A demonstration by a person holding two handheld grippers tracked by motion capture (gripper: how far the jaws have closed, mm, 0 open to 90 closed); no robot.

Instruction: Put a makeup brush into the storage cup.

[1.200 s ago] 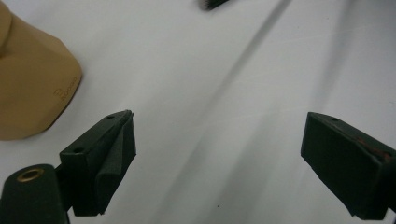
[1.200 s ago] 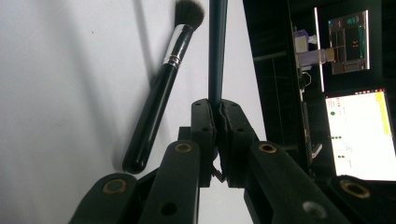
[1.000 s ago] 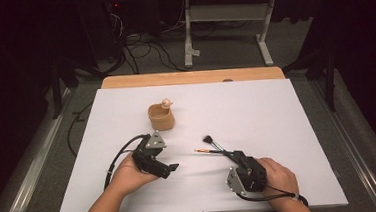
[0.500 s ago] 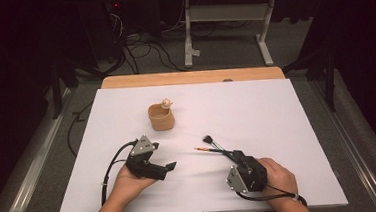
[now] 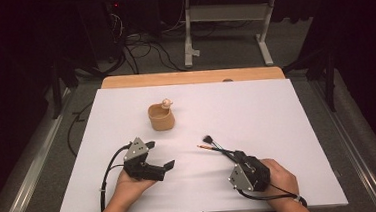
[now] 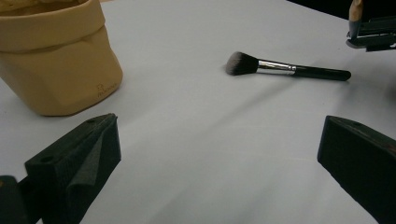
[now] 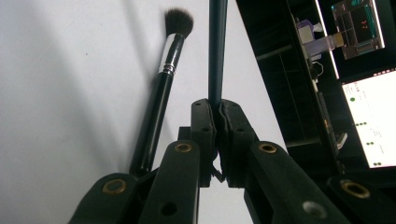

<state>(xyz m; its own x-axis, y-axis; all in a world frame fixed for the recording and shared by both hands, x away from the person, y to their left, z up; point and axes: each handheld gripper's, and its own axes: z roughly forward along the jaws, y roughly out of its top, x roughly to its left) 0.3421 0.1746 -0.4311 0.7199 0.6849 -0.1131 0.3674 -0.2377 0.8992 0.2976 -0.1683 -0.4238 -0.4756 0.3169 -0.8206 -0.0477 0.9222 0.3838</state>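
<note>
My left gripper rests on the white table, front left. Its jaws have just been opening and stand wide apart with nothing between them; in the left gripper view they frame bare table, left gripper. Ahead of it stands a tan cup. A black makeup brush lies flat at the middle. My right gripper is shut on a thin dark stick with an orange tip, right beside the brush.
A small pale knob sits at the cup's rim. A wooden strip borders the table's far edge. Beyond it are desk legs and cables on the floor. Lit screens show past the table's edge.
My left gripper's jaws have spread wider and the hand has shifted slightly toward the near left. The right gripper, the stick and the brush have not moved.
</note>
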